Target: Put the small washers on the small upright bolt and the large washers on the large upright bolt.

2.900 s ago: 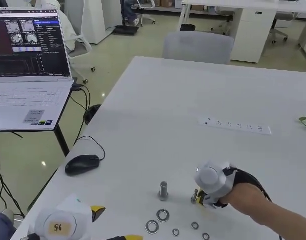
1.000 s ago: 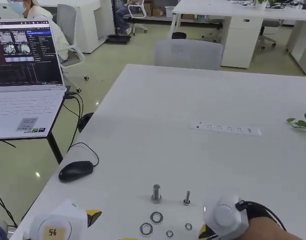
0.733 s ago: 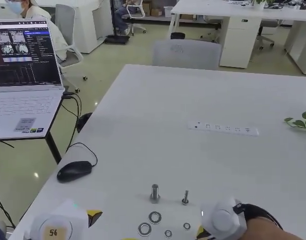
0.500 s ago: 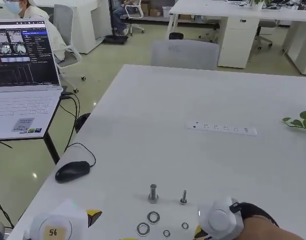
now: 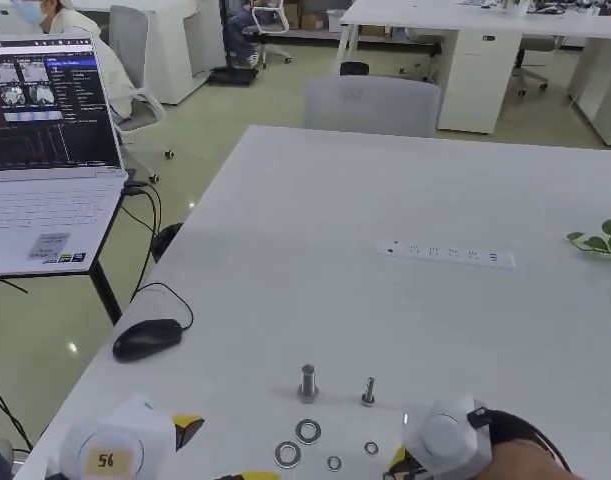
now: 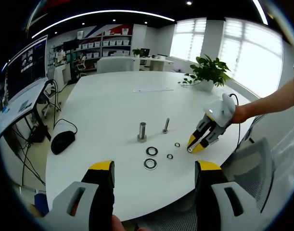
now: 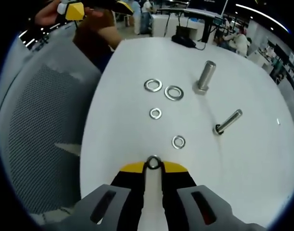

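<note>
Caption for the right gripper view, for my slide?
Right gripper shut on a small washer; two loose small washers, two large washers, large bolt and small bolt ahead on the table.

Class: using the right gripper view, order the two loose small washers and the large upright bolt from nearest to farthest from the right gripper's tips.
1. Near small washer: just ahead of the right gripper, slightly to its right.
2. Middle small washer: straight ahead, farther out.
3. Large upright bolt: farthest, toward the view's upper right.
</note>
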`<state>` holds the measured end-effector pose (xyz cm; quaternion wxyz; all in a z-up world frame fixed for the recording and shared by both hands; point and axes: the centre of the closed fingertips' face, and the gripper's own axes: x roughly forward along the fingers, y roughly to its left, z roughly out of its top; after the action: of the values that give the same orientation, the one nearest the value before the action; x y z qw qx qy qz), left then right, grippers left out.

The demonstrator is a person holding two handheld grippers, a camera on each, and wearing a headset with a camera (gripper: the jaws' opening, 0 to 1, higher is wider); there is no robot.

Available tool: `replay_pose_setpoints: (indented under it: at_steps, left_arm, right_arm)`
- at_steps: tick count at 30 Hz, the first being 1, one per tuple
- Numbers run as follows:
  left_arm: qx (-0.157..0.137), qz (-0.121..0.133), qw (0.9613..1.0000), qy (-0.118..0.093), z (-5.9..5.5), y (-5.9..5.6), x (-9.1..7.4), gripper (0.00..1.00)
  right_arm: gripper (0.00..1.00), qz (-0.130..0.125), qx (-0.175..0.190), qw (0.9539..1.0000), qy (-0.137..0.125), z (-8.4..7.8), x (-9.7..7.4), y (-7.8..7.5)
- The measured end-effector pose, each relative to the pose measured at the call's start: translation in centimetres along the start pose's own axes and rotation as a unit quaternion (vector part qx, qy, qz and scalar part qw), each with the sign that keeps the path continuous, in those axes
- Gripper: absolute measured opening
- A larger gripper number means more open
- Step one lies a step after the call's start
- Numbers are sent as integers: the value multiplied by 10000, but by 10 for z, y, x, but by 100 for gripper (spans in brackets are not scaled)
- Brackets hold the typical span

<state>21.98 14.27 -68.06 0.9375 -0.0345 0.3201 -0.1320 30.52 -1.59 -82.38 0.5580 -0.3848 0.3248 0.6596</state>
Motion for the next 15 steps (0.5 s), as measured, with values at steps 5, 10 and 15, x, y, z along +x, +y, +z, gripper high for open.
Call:
replay_pose_setpoints:
  at_steps: [5, 10, 15]
  left_arm:
    - [-7, 7, 10000, -14, 1, 0, 0, 67]
    - [-25, 8, 10000, -11, 0, 0, 0, 67]
    - [-24, -17, 10000, 0, -1, -2, 1, 67]
  right_arm:
    - [13, -77, 119, 9999, 16, 1, -1, -1]
    - [13, -162, 276, 9995, -84, 3, -4, -7]
    - [13, -307, 445, 9983, -212, 7, -12, -18]
